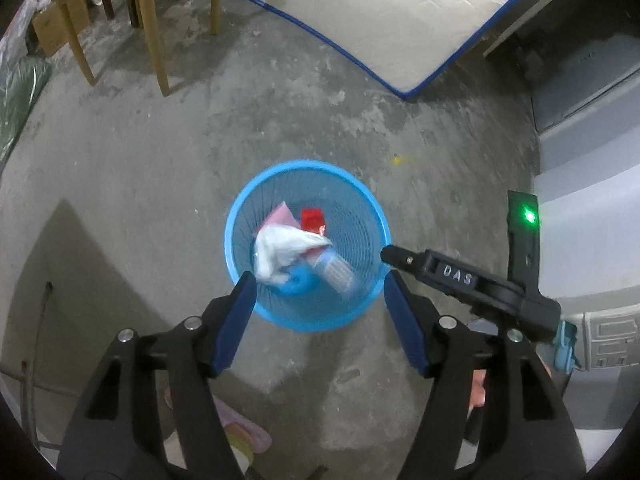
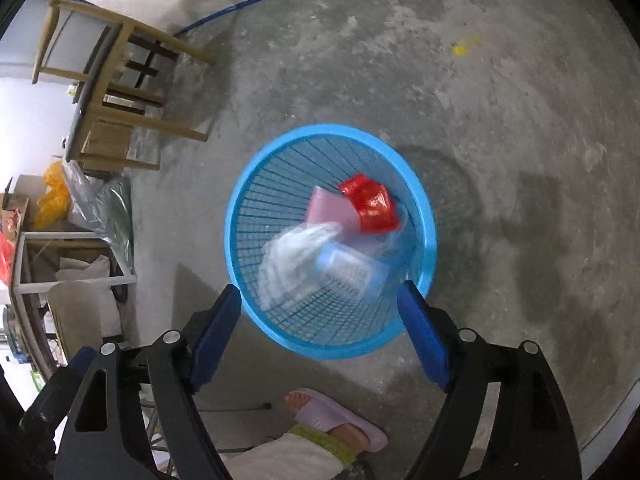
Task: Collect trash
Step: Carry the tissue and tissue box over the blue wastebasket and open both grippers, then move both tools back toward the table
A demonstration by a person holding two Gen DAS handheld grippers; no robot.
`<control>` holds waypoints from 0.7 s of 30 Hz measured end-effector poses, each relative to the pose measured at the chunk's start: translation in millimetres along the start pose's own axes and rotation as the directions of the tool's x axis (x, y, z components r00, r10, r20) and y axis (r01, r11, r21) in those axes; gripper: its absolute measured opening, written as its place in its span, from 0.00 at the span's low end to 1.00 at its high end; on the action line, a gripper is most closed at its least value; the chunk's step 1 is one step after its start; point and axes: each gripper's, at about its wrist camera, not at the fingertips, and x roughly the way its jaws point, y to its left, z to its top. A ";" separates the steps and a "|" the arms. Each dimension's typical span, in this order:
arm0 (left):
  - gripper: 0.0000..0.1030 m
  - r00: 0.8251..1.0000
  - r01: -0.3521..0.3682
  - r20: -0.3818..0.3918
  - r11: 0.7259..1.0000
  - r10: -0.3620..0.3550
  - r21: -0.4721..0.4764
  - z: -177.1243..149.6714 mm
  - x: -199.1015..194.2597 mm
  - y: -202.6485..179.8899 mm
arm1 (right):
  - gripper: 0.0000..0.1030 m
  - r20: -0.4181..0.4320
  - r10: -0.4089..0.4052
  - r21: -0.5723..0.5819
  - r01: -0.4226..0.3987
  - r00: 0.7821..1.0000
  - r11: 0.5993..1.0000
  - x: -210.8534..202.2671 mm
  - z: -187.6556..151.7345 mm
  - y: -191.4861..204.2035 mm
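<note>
Stained grey concrete floor (image 1: 200, 140); round blue plastic mesh bin (image 1: 240, 216) holding trash; wooden table (image 1: 152, 20), white mattress (image 1: 380, 12) beyond; left gripper (image 1: 320, 312) and right gripper (image 2: 320, 320) fingers apart, empty.

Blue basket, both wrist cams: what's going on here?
A person holds the left tongs and right tongs over the blue basket on the concrete floor. Both stand open with nothing between the pads. Inside the basket lie a white bag, a red wrapper, a pink packet and a plastic bottle.

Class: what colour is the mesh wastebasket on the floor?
The round plastic mesh wastebasket is light blue; clearest in the right wrist view.
</note>
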 end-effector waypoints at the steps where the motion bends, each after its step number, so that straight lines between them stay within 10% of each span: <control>1: 0.61 1.000 -0.005 0.002 1.000 0.005 0.005 -1.6 -3.4 1.6 | 0.76 0.002 0.003 0.003 -0.003 1.000 1.000 -1.1 -1.7 -2.5; 14: 0.67 0.988 -0.025 0.152 0.995 0.010 0.099 -83.2 -158.1 19.6 | 0.76 0.181 0.126 -0.176 -0.094 0.975 0.980 -106.9 -63.4 22.3; 21: 0.76 0.917 -0.017 0.400 1.000 0.005 0.026 -177.5 -264.6 58.1 | 0.76 0.197 0.231 -0.317 -0.161 0.953 0.935 -159.7 -135.4 63.1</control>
